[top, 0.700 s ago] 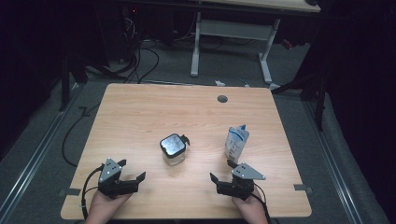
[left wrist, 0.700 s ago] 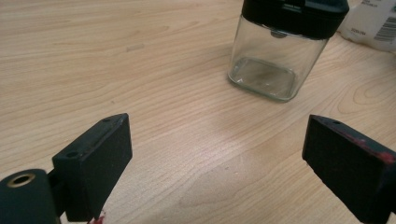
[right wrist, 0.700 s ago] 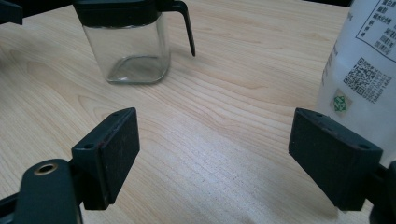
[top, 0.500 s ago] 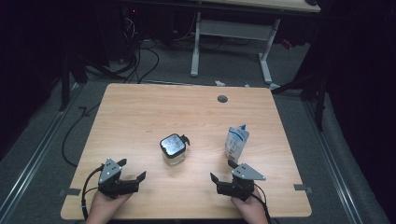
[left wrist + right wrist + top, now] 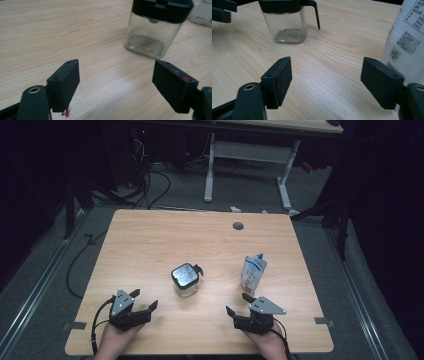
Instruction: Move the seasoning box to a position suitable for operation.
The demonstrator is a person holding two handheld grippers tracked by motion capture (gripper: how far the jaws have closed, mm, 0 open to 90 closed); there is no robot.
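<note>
Step in hand: start posture; neither hand-held gripper touches anything yet.
Left hand-held gripper (image 5: 145, 306): jaws spread wide, empty, resting at the near desk (image 5: 150, 250) edge.
Right hand-held gripper (image 5: 239, 306): jaws spread wide, empty.
Glass jar (image 5: 185, 280): one, upright, black lid on; ahead and to the right of the left hand-held gripper, apart from it.
White pouch (image 5: 253, 273): one, standing; just ahead of the right hand-held gripper, apart.
Next move, judged: each hand-held gripper advances to straddle its nearest object, then closes.
</note>
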